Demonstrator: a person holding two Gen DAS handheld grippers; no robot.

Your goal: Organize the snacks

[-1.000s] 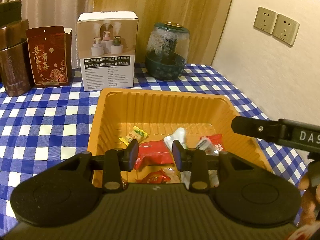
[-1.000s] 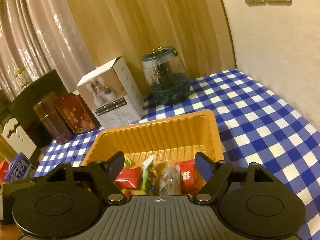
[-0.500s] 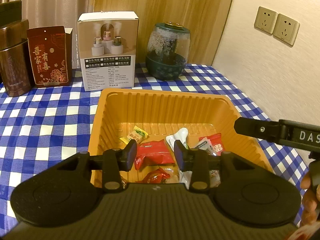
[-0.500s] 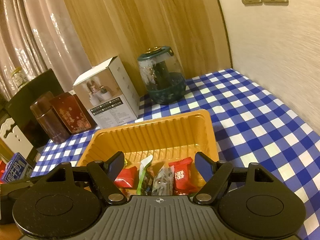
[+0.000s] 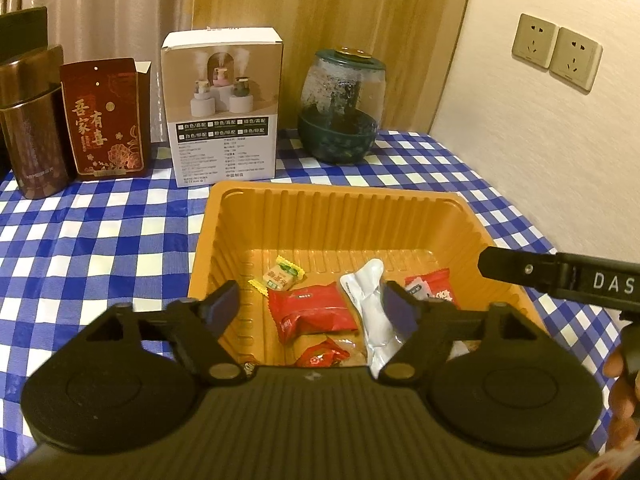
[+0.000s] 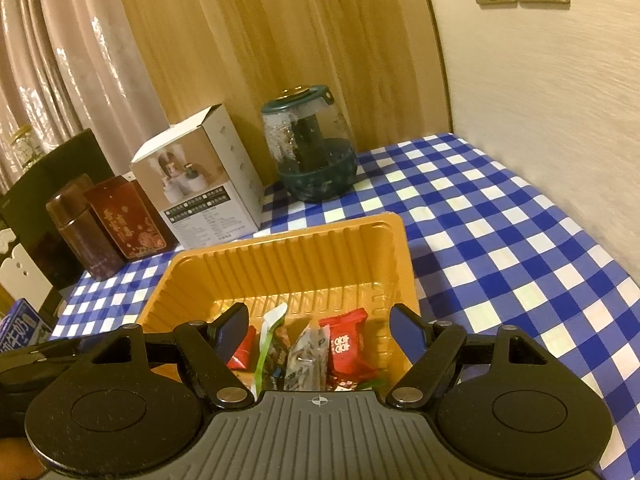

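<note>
**Snacks gathered in the orange tray, both grippers empty above it**

The snacks lie together on the floor of the orange tray point(image 5: 336, 216), bunched toward its near end. In the left wrist view a small yellow candy point(image 5: 282, 274) sits furthest back, a red packet point(image 5: 314, 312) lies just nearer, a white pouch point(image 5: 370, 300) leans beside it on the right, and another red packet with white lettering point(image 5: 434, 290) rests at the right. A smaller red wrapper point(image 5: 326, 354) shows at the near edge. The far half of the tray floor is bare.

The left gripper point(image 5: 314, 312) hangs over the near end of the tray. Its jaws have just been opening and now stand wide apart, with nothing pinched; the packets seen between the fingers lie loose on the tray floor below. The right gripper point(image 6: 318, 330) hovers beside it, jaws likewise spread wide and holding nothing.

The tray stands on a blue-and-white checked tablecloth point(image 5: 88, 240). Behind it, along the far edge, stand a white product box point(image 5: 224, 108), a red gift box point(image 5: 106, 120), a brown canister point(image 5: 34, 128) and a green-based glass jar point(image 5: 342, 108).

No loose snack is visible on the cloth, so collecting looks largely done. Whether any item remains out of view cannot be told.
</note>
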